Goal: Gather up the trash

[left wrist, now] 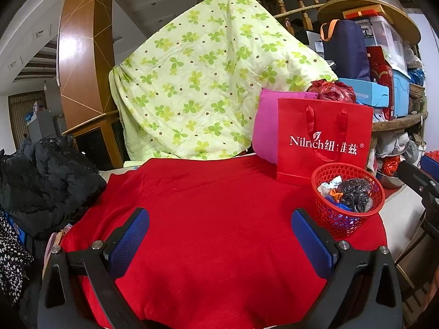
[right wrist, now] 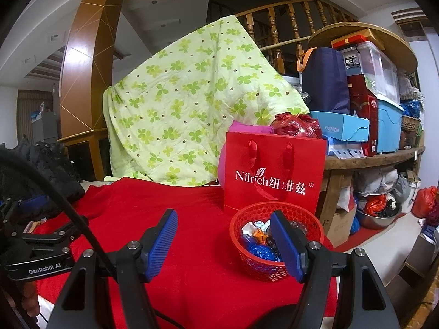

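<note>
Both tongs (left wrist: 219, 224) (right wrist: 222, 230) wide open, empty, right finger (right wrist: 285, 244) hiding part of trash-filled basket (right wrist: 247, 260)

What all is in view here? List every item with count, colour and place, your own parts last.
mesh basket: one, red, right side of the cloth, in front of the gift bag
trash pieces: several, black, blue, orange and white, inside the basket
gift bag: one, red with white lettering, upright behind the basket
cloth: one, red, covering the work surface
cushion: one, magenta, behind the gift bag
quilt: one, pale green clover print, draped at the back
jacket: one, black, far left
storage boxes: several, blue and clear, shelf at right
left gripper: jaws open, nothing held
right gripper: jaws open, nothing held
</note>
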Demonstrator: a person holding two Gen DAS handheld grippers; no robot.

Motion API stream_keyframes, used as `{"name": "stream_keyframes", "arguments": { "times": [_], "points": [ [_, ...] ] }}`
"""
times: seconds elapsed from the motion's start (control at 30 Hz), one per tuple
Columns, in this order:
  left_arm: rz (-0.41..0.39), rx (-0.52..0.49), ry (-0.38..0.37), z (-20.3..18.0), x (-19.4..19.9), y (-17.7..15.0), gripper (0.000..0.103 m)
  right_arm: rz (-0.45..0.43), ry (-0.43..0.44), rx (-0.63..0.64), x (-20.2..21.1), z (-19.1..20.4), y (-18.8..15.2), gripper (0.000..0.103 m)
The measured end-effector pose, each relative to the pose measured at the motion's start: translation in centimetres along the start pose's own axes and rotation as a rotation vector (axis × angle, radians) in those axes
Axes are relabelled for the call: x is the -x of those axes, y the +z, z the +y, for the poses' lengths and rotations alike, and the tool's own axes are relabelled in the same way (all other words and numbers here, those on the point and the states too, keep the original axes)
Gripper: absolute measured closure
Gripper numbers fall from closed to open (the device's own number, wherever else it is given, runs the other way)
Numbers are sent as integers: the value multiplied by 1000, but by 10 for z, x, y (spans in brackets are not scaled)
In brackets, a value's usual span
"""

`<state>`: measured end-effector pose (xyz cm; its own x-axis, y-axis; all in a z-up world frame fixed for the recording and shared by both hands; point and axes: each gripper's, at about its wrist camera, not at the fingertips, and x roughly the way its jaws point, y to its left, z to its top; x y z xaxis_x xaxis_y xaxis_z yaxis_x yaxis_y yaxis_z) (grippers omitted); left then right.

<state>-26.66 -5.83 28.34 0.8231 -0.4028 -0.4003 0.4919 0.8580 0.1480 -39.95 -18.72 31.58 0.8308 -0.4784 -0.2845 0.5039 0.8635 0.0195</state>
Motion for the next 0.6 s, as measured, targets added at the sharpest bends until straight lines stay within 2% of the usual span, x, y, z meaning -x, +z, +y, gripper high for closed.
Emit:
{"name": "stream_keyframes", "arguments": {
  "times": [0.3,0.6],
  "points": [
    [7,8,9,2,1,-3,1,-31,-16,8,-1,8,11,26],
    [20,17,39,5,2,-5,1,-17,-18,5,-3,7,9,26]
  ]
}}
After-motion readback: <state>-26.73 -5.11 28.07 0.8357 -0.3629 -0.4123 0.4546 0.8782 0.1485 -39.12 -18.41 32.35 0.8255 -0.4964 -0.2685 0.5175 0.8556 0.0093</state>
